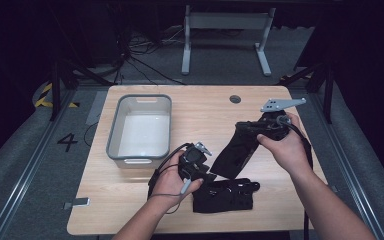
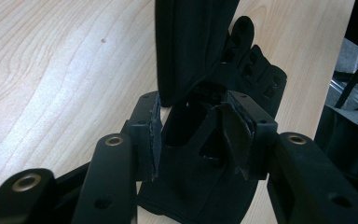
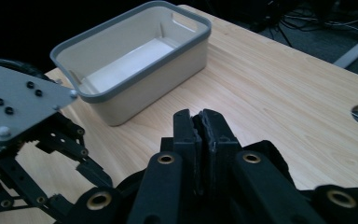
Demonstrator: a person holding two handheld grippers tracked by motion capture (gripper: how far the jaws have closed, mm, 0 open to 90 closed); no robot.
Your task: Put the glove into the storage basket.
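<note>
A black glove [image 1: 237, 150] is held up off the worktop [image 1: 205, 112] by the right gripper [image 1: 245, 131], whose jaws are clenched on the glove's upper end; in the right gripper view the two pads are seen pressed together. From there the glove hangs slanting down toward the near left, and its lower end is seen in the left gripper view between the pads of the left gripper [image 2: 200, 128], whose jaws are parted and released, with a gap at either side of the cloth. A second black glove [image 1: 225, 194] lies flat on the near part of the worktop, just beneath the left gripper. A grey-rimmed bin [image 1: 114, 132] stands to the far left.
</note>
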